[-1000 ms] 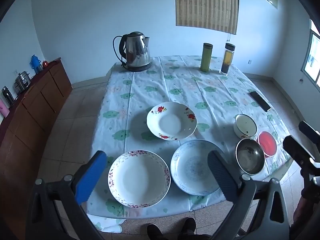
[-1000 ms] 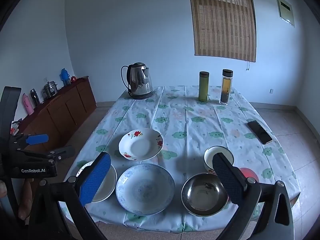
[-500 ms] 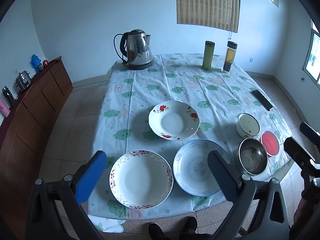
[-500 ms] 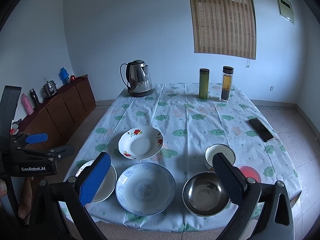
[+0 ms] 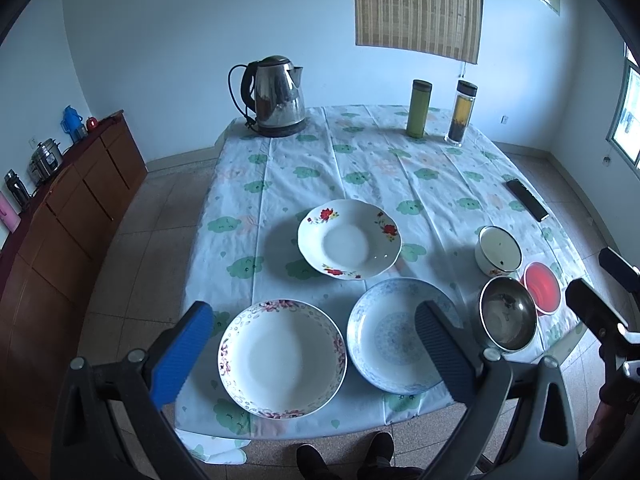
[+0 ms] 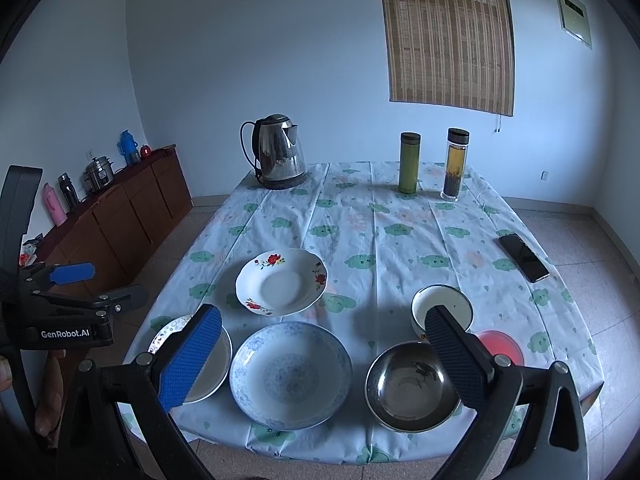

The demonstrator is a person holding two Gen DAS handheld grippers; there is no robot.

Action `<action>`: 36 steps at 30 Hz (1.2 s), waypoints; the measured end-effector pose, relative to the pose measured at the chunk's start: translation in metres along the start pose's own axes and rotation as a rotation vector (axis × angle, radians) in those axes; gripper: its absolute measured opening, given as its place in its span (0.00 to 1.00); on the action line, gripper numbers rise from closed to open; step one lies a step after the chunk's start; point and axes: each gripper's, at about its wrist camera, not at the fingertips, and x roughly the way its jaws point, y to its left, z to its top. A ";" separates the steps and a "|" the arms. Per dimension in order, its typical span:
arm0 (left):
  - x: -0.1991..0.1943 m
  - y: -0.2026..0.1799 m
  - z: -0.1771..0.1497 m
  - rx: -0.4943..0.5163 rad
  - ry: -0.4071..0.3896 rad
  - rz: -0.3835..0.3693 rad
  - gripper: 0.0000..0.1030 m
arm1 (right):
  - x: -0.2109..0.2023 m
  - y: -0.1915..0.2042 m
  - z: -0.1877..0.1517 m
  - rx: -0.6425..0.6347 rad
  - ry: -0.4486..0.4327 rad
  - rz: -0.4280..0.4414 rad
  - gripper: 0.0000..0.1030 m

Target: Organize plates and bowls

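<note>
Seen from the left wrist camera, the left gripper (image 5: 316, 352) hangs with jaws spread wide and empty above the near edge of the table (image 5: 400, 168), over a pink-rimmed plate (image 5: 282, 358) with a blue patterned plate (image 5: 394, 338) just beside it and a red-flowered plate (image 5: 349, 238) behind them. From the right wrist camera, the right gripper (image 6: 326, 360) is likewise wide open and empty above the blue plate and a steel bowl (image 6: 412, 386), with a white bowl (image 6: 442, 312) and a red lid (image 6: 502, 346) just behind.
</note>
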 end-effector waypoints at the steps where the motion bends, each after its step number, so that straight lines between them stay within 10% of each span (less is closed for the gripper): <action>1: 0.001 0.001 0.000 0.000 0.001 0.001 0.99 | 0.000 0.000 0.000 -0.001 -0.001 0.000 0.99; 36: 0.015 -0.011 -0.005 -0.014 0.035 0.030 0.99 | 0.013 -0.010 -0.002 -0.035 0.028 -0.002 0.99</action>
